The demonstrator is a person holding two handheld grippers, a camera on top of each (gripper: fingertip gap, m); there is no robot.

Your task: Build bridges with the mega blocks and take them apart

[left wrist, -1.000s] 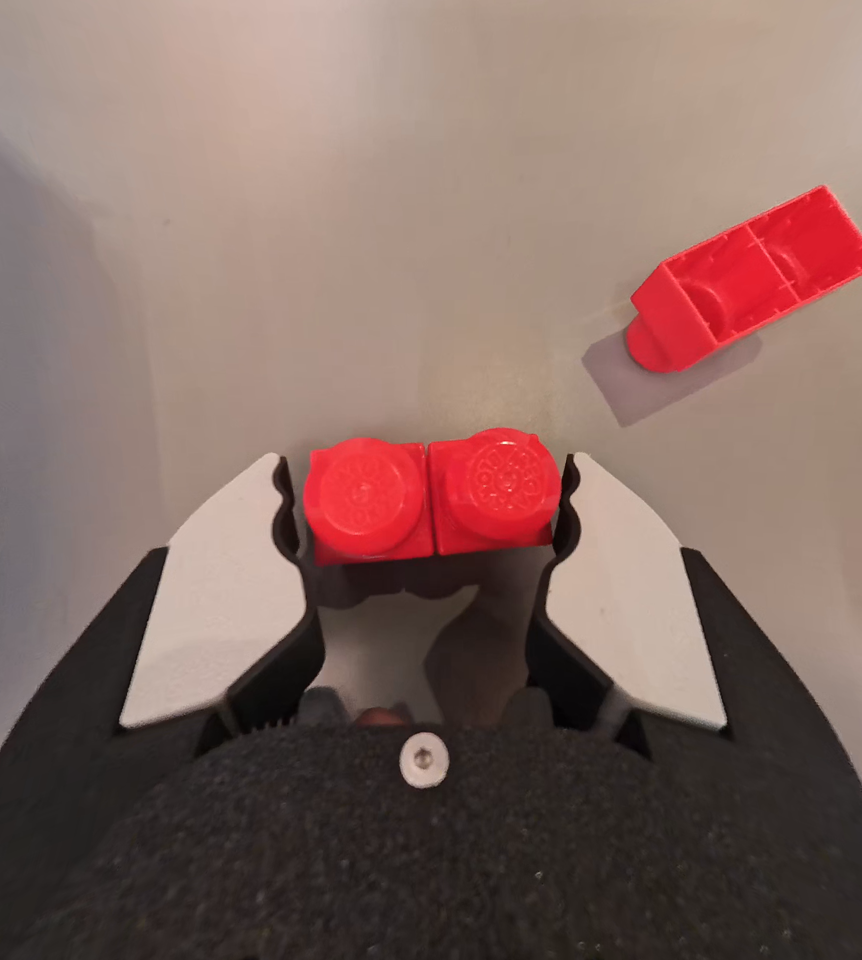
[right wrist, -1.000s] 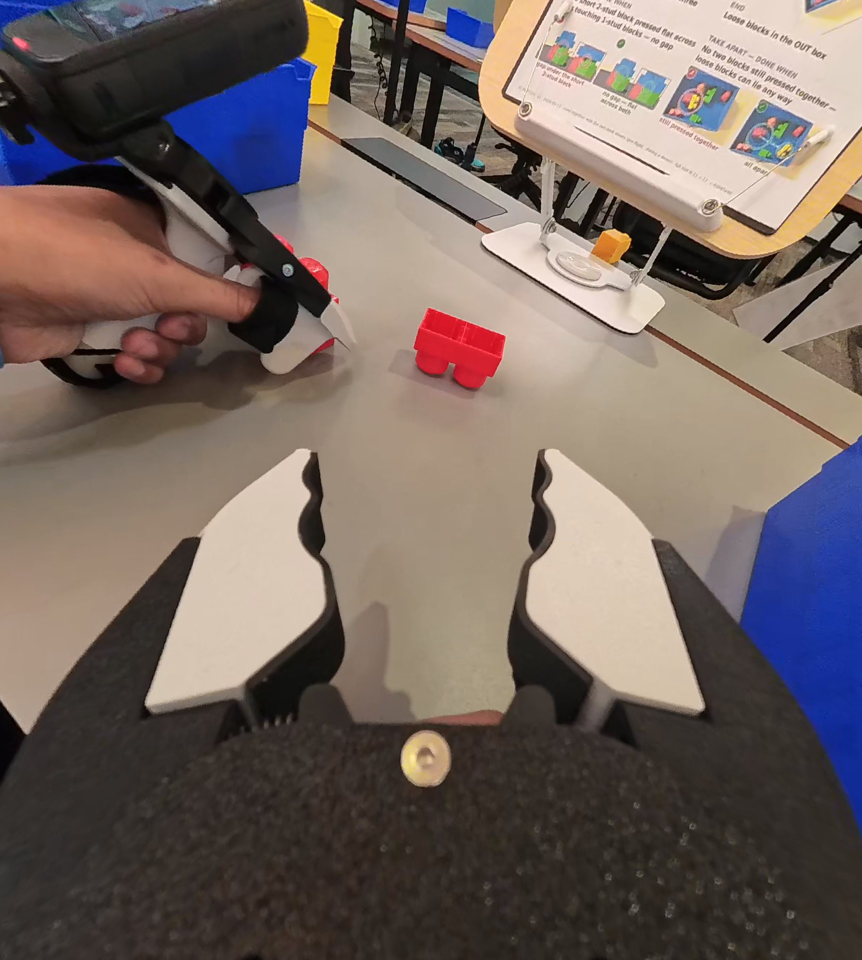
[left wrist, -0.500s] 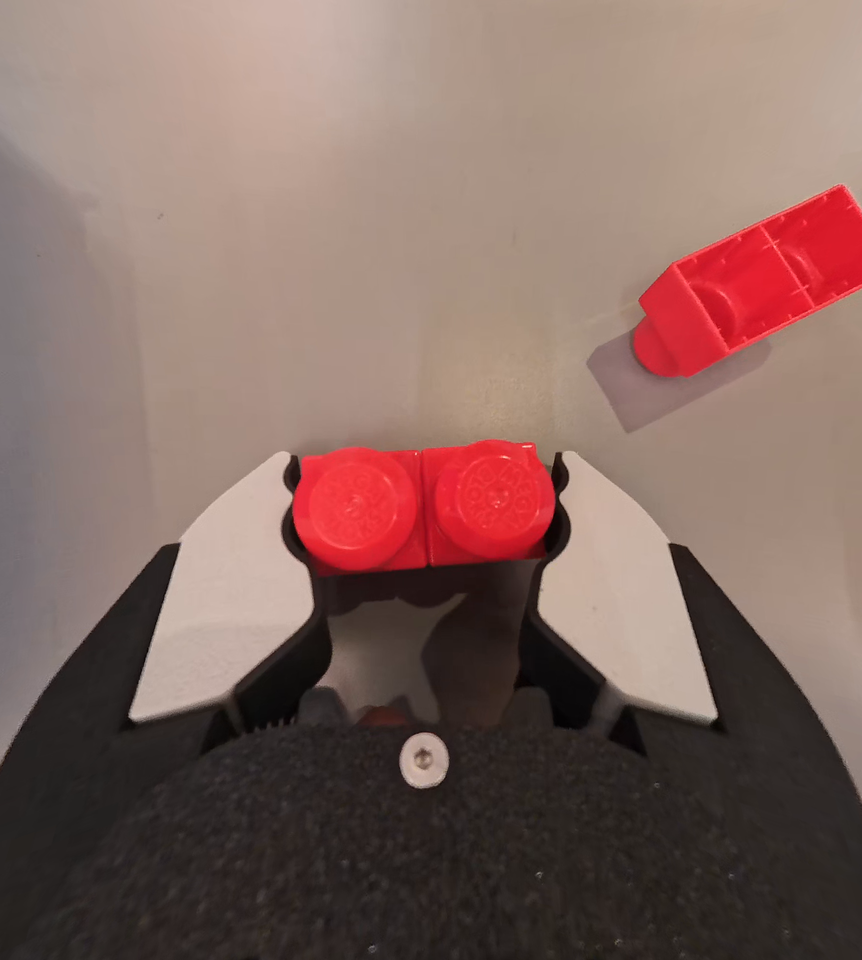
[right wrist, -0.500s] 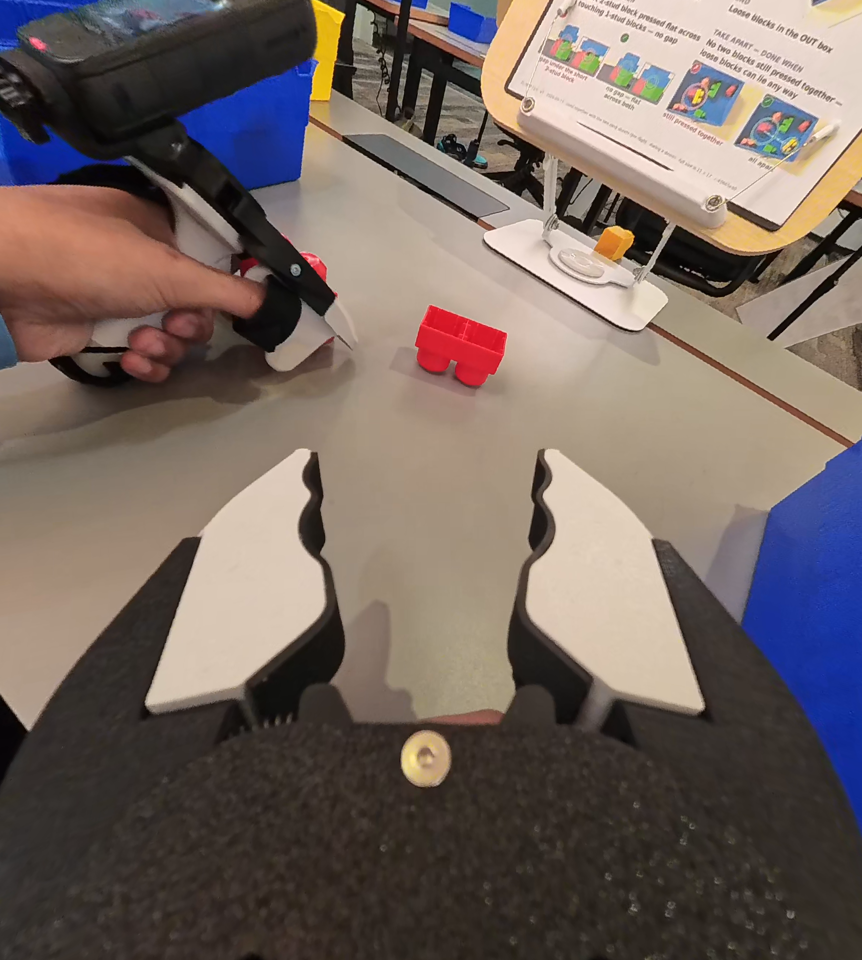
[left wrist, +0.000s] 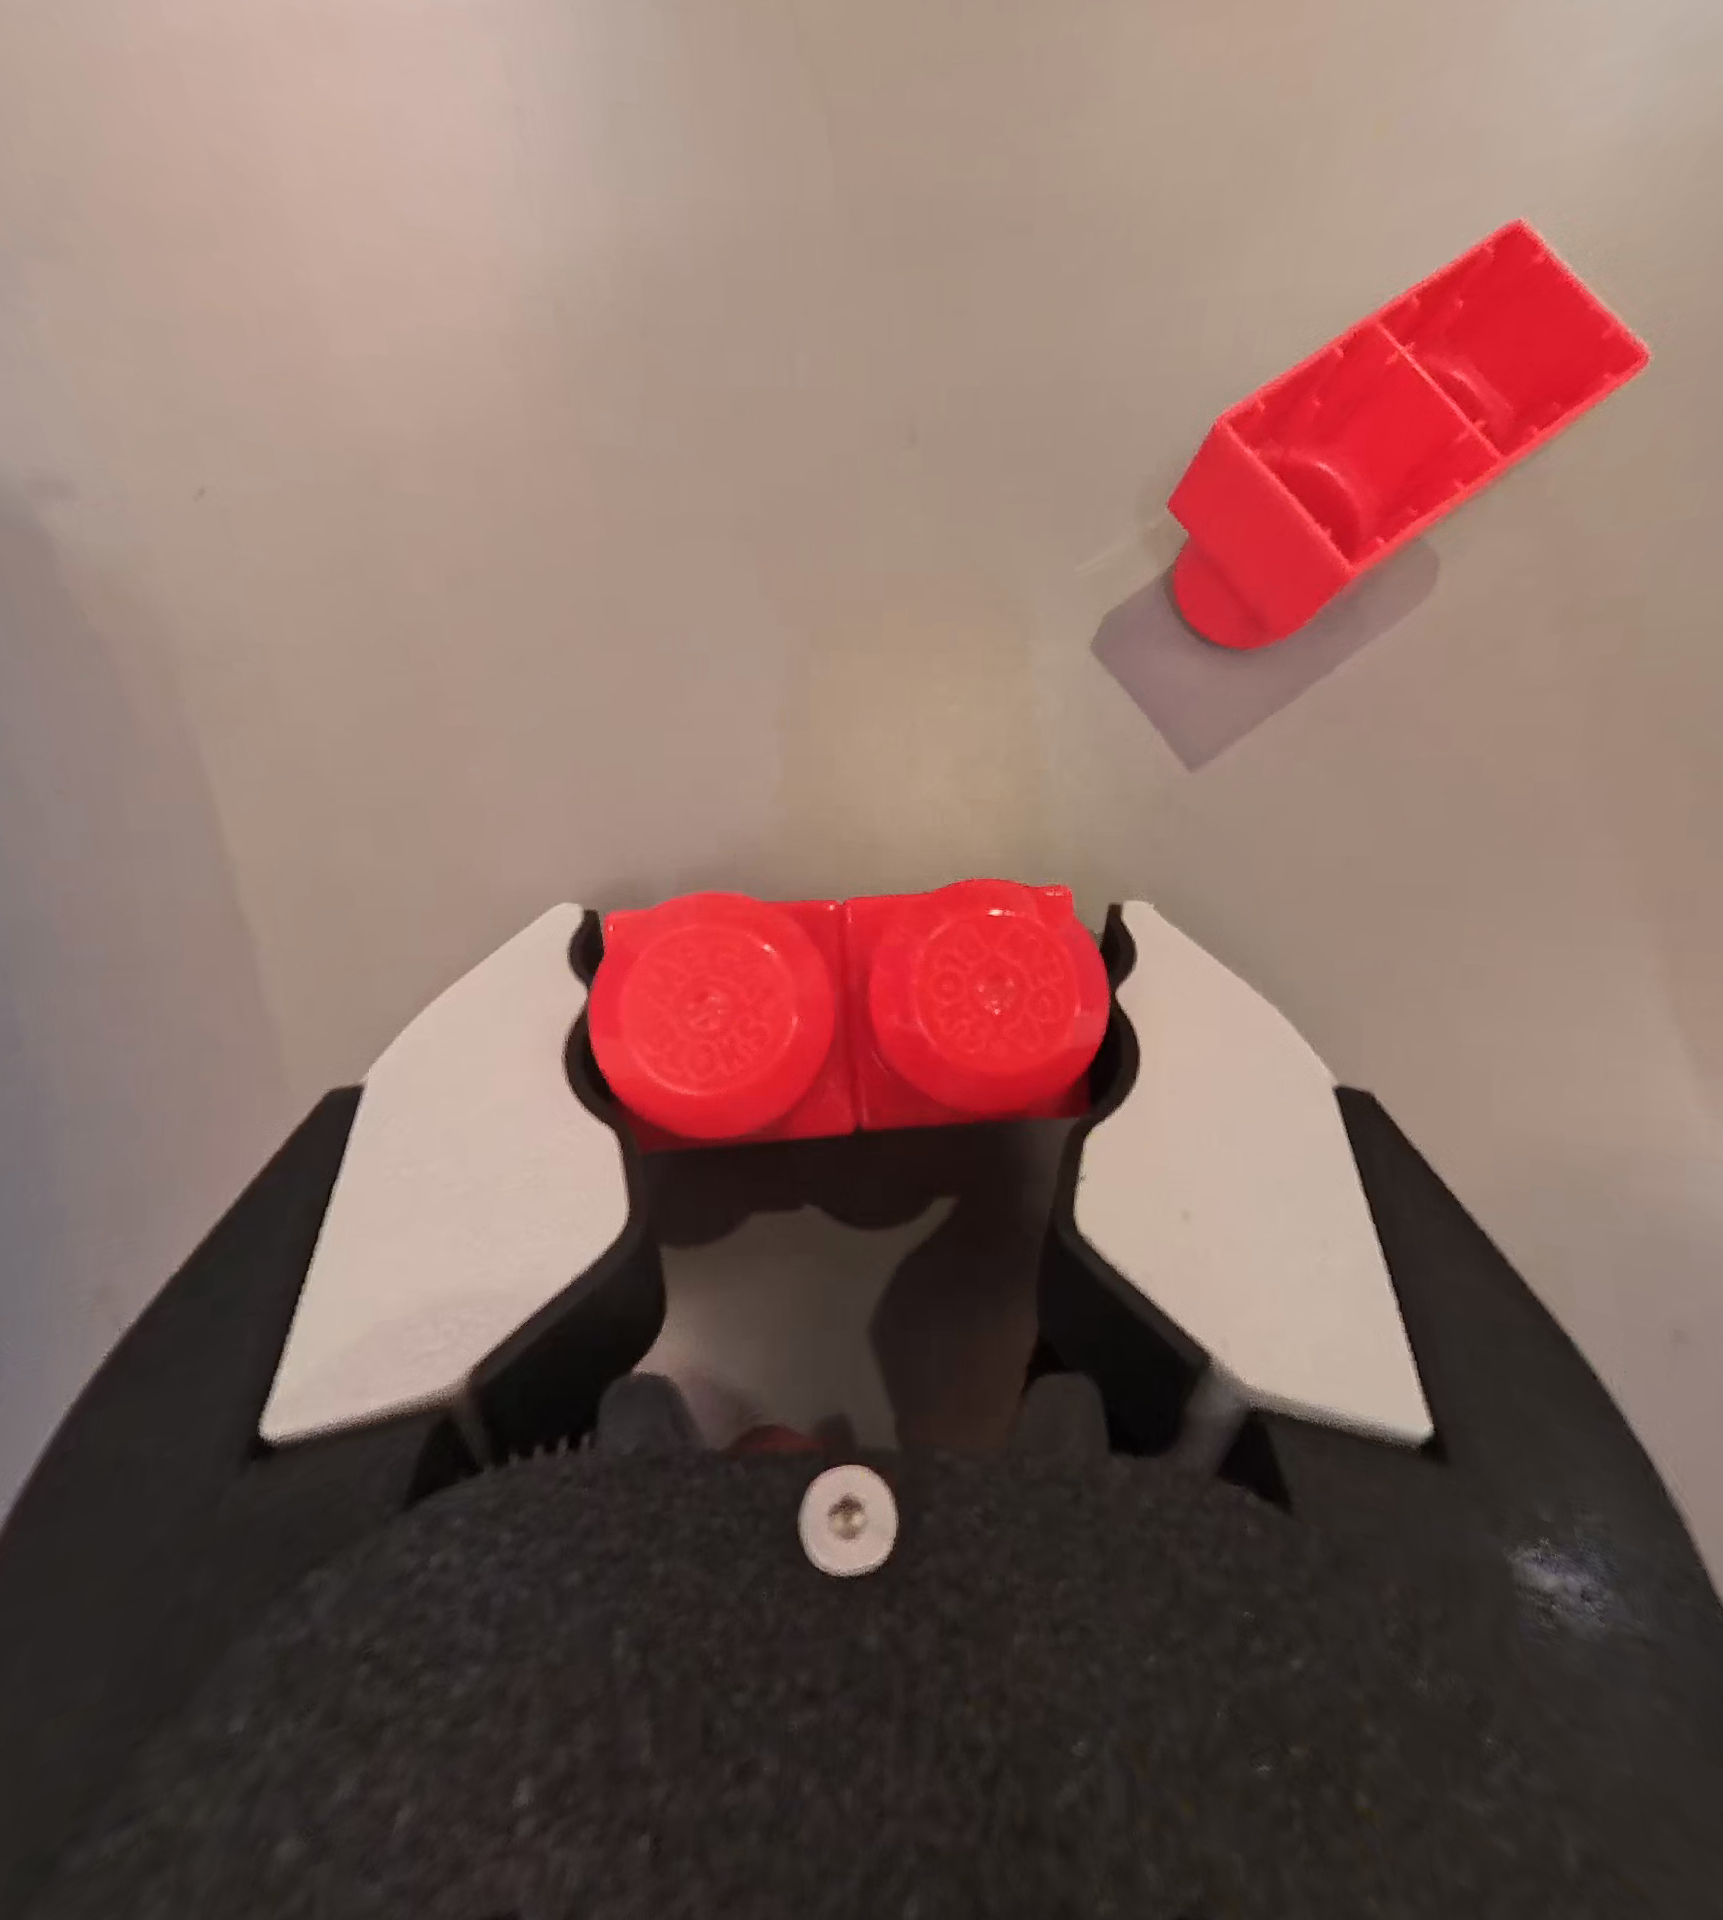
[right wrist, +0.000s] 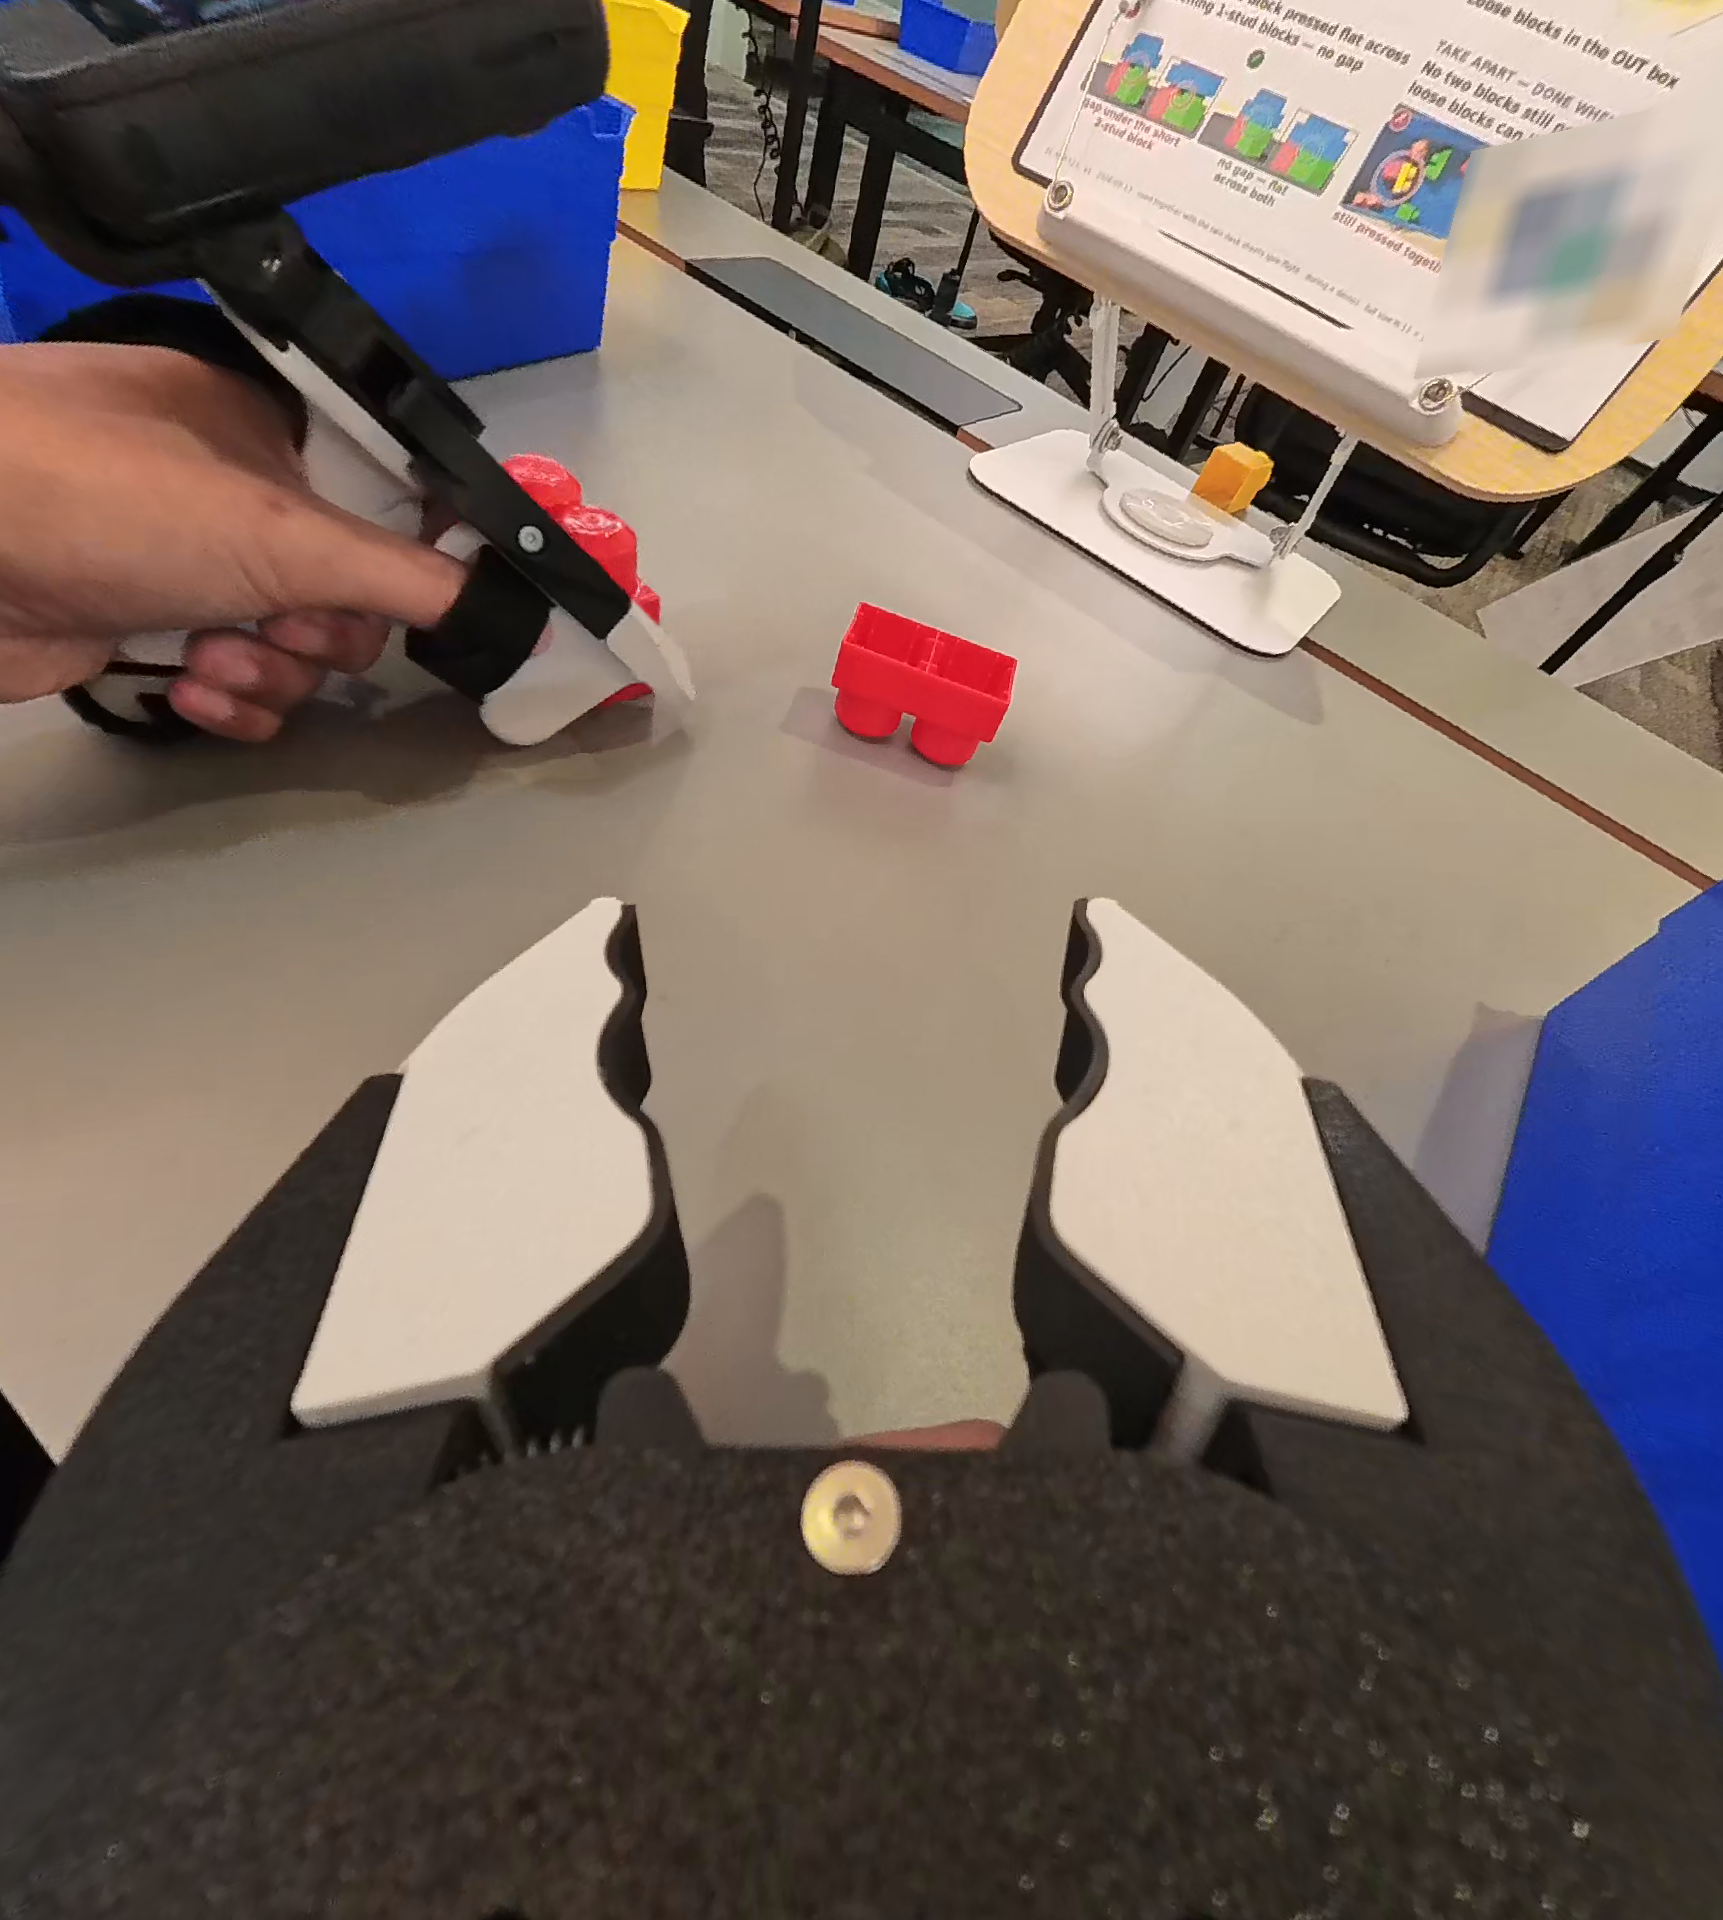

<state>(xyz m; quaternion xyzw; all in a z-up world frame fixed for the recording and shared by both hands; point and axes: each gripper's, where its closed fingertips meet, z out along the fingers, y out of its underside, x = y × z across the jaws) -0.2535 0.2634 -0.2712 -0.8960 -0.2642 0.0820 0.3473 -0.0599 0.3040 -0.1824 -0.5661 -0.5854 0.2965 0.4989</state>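
My left gripper (left wrist: 849, 1023) is shut on two red one-stud blocks (left wrist: 841, 1013) pressed side by side, studs facing the camera, low over the grey table. A red two-stud block (left wrist: 1397, 436) lies upside down on its studs, up and to the right of them. In the right wrist view the left gripper (right wrist: 628, 655) holds the red blocks (right wrist: 576, 520) at the left, and the upside-down block (right wrist: 924, 681) stands to their right. My right gripper (right wrist: 852, 987) is open and empty, hovering above the table well in front of both.
A blue bin (right wrist: 1667, 1195) stands close at the right. Another blue bin (right wrist: 462, 249) sits at the back left. An instruction board on a white stand (right wrist: 1158, 520) with a small orange block (right wrist: 1231, 478) is at the back right. The table edge (right wrist: 1522, 769) runs diagonally at the right.
The left gripper's fingers closed onto the two red one-stud blocks and pushed them together, then tilted up slightly. The right gripper stayed open and nearly still.
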